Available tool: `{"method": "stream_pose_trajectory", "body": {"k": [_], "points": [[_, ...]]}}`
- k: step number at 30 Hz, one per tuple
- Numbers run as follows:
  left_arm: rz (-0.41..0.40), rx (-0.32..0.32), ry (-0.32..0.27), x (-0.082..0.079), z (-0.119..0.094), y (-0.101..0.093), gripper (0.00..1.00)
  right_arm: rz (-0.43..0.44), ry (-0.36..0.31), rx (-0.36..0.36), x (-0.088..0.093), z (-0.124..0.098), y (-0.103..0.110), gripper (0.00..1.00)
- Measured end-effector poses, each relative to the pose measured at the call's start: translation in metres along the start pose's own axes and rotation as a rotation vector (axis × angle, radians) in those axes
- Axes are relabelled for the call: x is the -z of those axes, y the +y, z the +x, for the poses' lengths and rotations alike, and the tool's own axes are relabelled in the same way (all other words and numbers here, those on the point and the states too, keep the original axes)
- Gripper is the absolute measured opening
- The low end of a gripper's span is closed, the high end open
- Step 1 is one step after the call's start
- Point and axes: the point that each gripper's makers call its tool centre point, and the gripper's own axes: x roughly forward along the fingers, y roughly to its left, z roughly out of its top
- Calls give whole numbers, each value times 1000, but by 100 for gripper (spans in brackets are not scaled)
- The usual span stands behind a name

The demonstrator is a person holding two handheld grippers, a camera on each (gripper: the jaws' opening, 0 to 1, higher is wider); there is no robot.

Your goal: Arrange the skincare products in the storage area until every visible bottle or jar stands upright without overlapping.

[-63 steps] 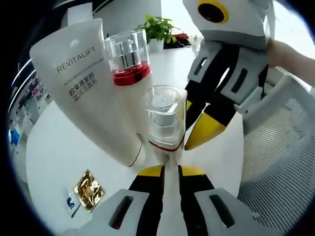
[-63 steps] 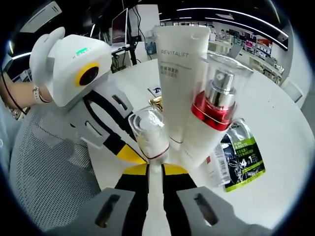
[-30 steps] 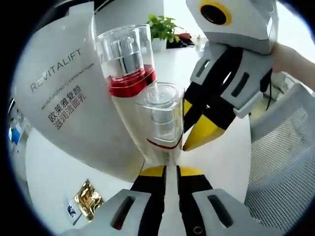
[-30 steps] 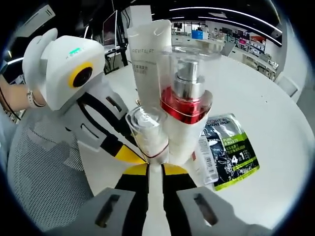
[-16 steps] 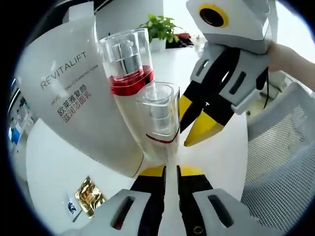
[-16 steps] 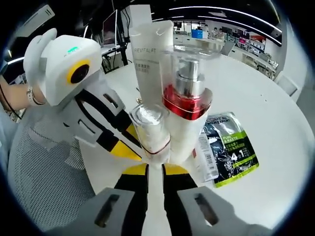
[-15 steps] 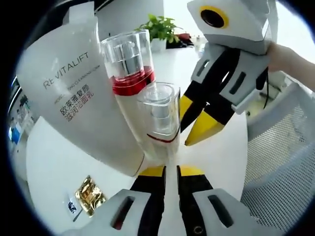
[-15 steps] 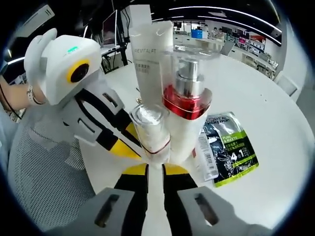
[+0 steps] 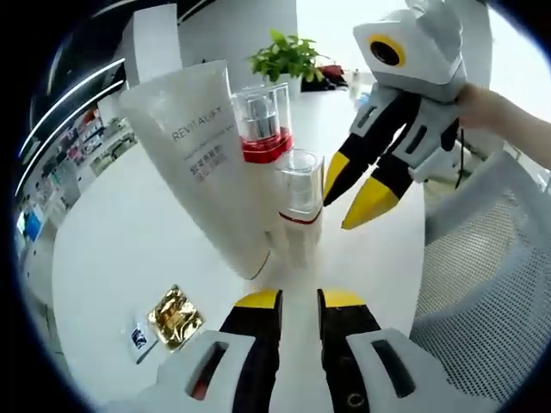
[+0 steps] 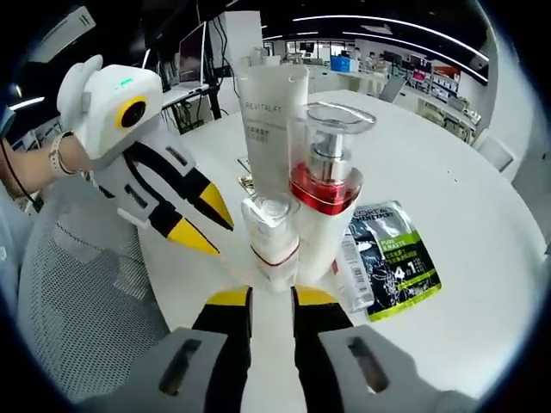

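Observation:
Three products stand upright, close together, on the white round table (image 9: 112, 249). The white REVITALIFT tube (image 9: 202, 163) (image 10: 274, 112) rests on its cap. Beside it are the pump bottle (image 9: 263, 138) (image 10: 325, 189) with a red collar and clear cap, and a small clear-capped bottle (image 9: 299, 202) (image 10: 271, 228). My left gripper (image 9: 300, 301) (image 10: 205, 224) is open a short way back from the small bottle, holding nothing. My right gripper (image 10: 272, 297) (image 9: 355, 196) is open on the opposite side, also off the bottle.
A black-and-green sachet (image 10: 392, 267) lies flat by the pump bottle. A gold sachet (image 9: 175, 316) and a small card (image 9: 142, 337) lie near my left jaws. A white mesh chair (image 9: 482, 284) (image 10: 77, 292) stands at the table edge. A potted plant (image 9: 288, 56) sits far back.
Both grippers have drawn back from the small bottle and their jaws have spread a little. The three products now look smaller and stand free.

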Motion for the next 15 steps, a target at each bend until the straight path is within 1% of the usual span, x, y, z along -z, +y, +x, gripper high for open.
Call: {"method": "stream_pose_trajectory", "body": {"k": [8,11,15], "points": [[-14,-29,-15,3,-21,5,22,-15,-15,30,-6,-12,1,30],[-15,-26,-12,5,-27,4,27,-18,-25,41,-9,-18,1,35],[-26,-42,-18,7,-38,6,33,-23,-33,52,-13,-25,3,38]]}}
